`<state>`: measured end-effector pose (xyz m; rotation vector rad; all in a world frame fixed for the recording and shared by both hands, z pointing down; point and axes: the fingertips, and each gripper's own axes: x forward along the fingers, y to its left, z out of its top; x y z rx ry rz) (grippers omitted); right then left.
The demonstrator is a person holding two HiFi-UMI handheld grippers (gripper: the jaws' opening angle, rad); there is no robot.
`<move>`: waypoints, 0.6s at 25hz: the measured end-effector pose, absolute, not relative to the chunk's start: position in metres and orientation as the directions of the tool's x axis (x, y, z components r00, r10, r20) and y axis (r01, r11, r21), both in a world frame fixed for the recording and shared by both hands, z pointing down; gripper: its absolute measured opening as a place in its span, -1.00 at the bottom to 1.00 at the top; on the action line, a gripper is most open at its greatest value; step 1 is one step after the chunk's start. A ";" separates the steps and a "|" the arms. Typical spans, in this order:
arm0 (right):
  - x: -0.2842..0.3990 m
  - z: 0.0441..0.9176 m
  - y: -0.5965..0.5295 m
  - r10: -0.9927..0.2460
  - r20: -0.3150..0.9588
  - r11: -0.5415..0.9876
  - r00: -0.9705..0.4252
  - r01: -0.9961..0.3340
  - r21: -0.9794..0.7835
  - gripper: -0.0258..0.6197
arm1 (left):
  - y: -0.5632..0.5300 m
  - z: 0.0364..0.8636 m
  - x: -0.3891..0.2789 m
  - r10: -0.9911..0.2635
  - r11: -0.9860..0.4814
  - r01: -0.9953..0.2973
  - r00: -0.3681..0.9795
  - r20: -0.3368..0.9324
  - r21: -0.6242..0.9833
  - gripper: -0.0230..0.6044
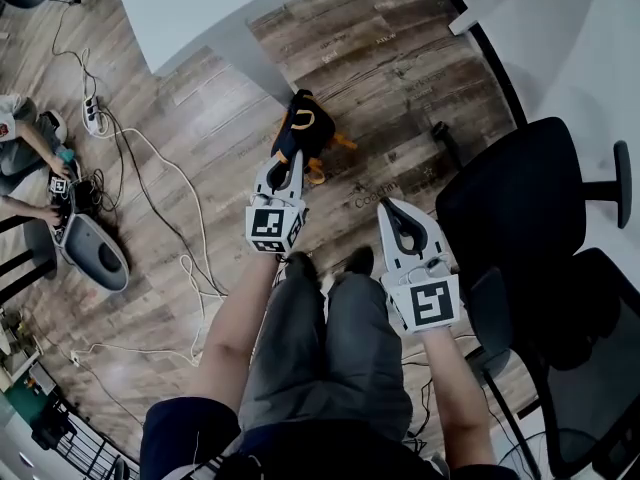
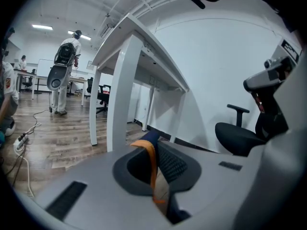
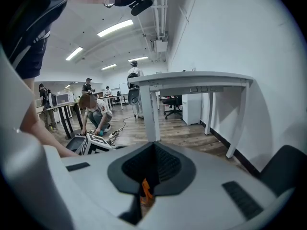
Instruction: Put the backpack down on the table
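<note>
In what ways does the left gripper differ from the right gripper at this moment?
The left gripper is shut on the orange strap of the backpack and carries it; the right gripper is apart from the backpack. In the head view the left gripper reaches further forward; the right gripper is nearer the black chair. Both have their jaws together.

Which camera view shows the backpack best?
The head view: the dark backpack with orange trim hangs whole from the left gripper. The left gripper view shows only its orange strap clamped between the jaws. The right gripper view shows no clear part of it.
</note>
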<state>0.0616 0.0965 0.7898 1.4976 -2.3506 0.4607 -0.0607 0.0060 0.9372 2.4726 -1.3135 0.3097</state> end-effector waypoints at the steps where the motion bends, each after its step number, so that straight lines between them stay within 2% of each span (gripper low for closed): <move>1: 0.063 0.789 0.096 -0.810 0.430 0.397 -0.399 -0.912 -0.098 -0.92 | 0.007 0.934 -0.058 -0.758 -0.533 -0.827 0.560 0.335 0.176 -0.88; 15: 0.067 0.750 0.103 -0.834 0.398 0.385 -0.383 -0.920 -0.078 -0.92 | 0.043 0.866 -0.052 -0.697 -0.632 -0.763 0.636 0.332 0.135 -0.88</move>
